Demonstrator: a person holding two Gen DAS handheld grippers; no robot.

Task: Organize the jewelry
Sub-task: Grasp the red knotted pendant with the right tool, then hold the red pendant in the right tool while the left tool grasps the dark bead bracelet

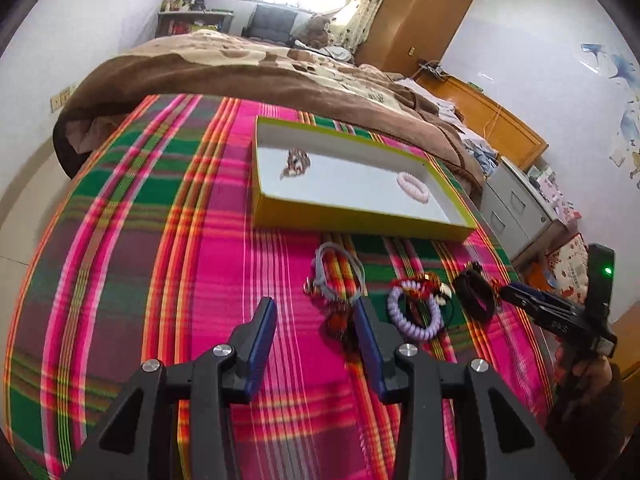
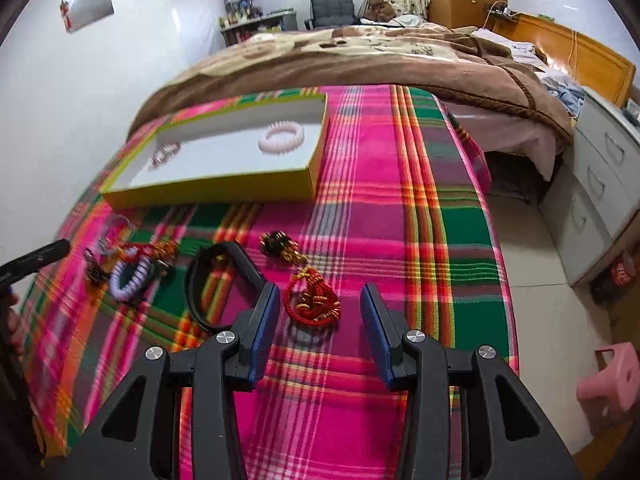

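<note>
Both hand-held grippers gape, empty — right hand-held gripper [image 2: 320, 304] nearest the red cord [image 2: 312, 298], dead ahead at twelve; tray [image 2: 212, 190] lies at eleven beyond — left hand-held gripper [image 1: 316, 320] farther.

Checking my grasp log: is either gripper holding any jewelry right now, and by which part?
Nothing is held. The left gripper and right gripper are both open and empty; the red knotted cord lies on the cloth between the right fingers.

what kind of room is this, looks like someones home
Most likely a bedroom in a home. A bed with a brown blanket fills the background, a wooden wardrobe stands by the curtained window, and a teddy bear sits near it. The jewelry work happens on a plaid cloth in front.
</note>
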